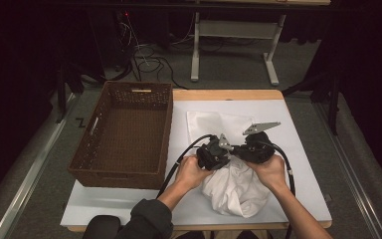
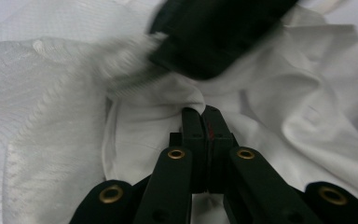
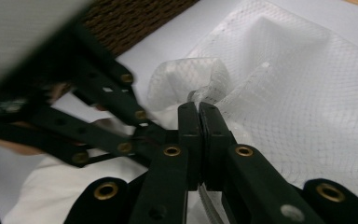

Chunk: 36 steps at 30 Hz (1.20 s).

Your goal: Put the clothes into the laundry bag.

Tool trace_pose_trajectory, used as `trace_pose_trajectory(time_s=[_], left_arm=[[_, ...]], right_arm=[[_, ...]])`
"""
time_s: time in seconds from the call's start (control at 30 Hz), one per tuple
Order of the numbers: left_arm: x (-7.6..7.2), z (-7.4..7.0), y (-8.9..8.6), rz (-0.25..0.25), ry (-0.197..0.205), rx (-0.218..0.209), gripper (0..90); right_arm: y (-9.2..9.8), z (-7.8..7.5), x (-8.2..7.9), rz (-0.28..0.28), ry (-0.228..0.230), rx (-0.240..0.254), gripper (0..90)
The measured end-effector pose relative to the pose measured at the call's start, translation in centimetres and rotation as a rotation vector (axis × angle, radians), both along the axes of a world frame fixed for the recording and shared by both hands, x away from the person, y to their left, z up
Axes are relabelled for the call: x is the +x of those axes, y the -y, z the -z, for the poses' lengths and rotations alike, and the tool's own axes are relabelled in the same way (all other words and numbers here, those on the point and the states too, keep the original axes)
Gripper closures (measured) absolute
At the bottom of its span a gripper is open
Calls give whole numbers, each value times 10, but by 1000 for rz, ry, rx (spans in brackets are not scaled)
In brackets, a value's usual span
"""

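White cloth (image 1: pixel 236 191) lies bunched on the table (image 1: pixel 298 164) at the person's near edge, with a sheer mesh bag (image 1: pixel 214 124) spread flat just beyond it and touching it. The left claw (image 1: pixel 215 153) has its jaws pressed together on a fold of the cloth; in the left gripper view the fabric (image 2: pixel 279 121) rises to a pinched peak right at the tips. The right claw (image 1: pixel 251 148) is likewise fully closed, and in the right gripper view its tips grip a gathered edge of the mesh bag (image 3: pixel 279 93). Both claws sit nearly touching one another above the cloth. A brown woven basket (image 1: pixel 124 172) stands on the left side of the table, apart from the cloth.
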State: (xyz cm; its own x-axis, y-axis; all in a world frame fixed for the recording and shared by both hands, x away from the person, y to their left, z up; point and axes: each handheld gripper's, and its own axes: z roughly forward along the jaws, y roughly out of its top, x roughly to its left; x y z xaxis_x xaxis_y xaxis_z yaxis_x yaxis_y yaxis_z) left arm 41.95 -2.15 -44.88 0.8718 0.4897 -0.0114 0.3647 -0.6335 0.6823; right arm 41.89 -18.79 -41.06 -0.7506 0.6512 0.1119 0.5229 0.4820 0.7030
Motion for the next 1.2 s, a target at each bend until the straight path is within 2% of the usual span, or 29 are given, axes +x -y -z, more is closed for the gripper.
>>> trace_pose_trajectory(time_s=[0.07,0.13,0.23,0.3,0.4,0.47,0.53,0.7,0.83,0.9,0.93,1.07,1.2], left_arm=[[7,3,1,-60,3,-24,891],[15,9,1,-121,20,-22,889],[18,14,2,-162,35,15,861],[15,12,0,-175,28,14,759],[6,4,-7,-176,45,41,600],[2,0,-15,-190,42,48,546],[0,-4,-29,-220,22,38,512],[2,-1,-49,-270,-29,50,498],[7,7,-45,-262,-79,36,496],[10,12,-41,-257,-93,47,499],[12,14,-39,-259,-95,58,501],[19,18,-36,-283,-103,55,509],[24,23,-33,-292,-108,82,529]], right_arm=[[-1,-1,-4,-18,1,-2,900],[-3,-1,-8,-28,4,5,900],[-1,2,-12,-24,1,-9,900],[4,5,-11,-13,-6,-11,900],[9,7,-9,6,-17,-3,900],[11,6,-9,6,-10,-3,900],[10,6,-9,9,-9,1,900],[7,7,-8,6,-10,-2,900],[5,9,-7,4,-16,-7,900],[4,9,-7,5,-17,-14,900],[4,9,-7,3,-15,-15,900],[3,10,-6,3,-19,-12,900],[3,9,-5,4,-19,-14,900]])
